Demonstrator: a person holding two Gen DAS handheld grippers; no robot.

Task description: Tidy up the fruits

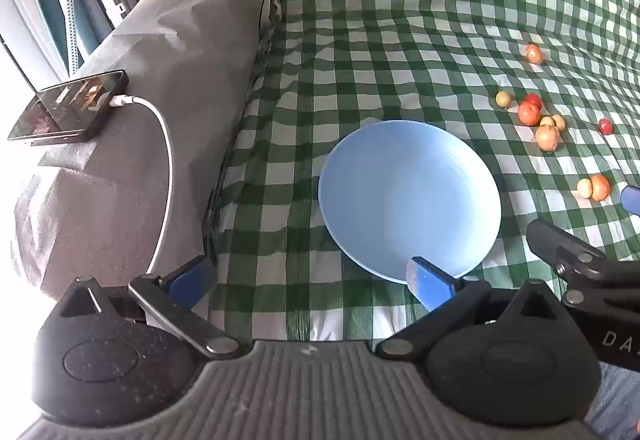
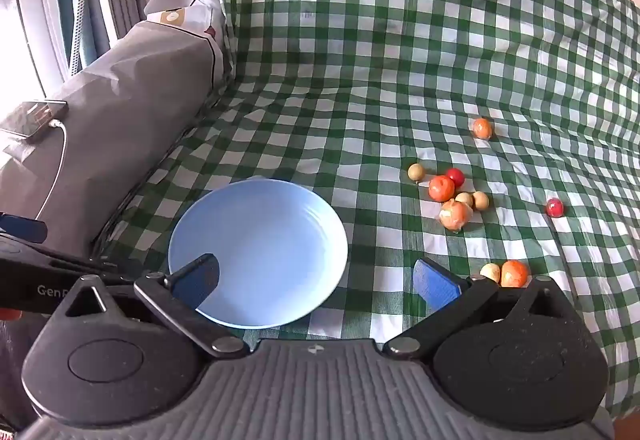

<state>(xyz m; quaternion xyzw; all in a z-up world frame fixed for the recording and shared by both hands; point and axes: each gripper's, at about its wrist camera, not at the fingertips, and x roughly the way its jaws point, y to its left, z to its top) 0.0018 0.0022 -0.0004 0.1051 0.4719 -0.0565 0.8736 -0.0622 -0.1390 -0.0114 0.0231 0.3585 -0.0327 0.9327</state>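
A pale blue plate lies empty on the green checked cloth. Several small fruits lie to its right: a cluster of orange, red and beige ones, a lone orange one farther back, a lone red one at the right, and a beige and orange pair nearest. My left gripper hovers open at the plate's near left edge. My right gripper stands open over the plate's near right rim, its right finger just left of the near pair. Nothing is between either pair of fingers.
A grey covered armrest rises at the left, with a phone on a white charging cable lying on top. The checked cloth climbs the backrest behind. A window frame stands at far left.
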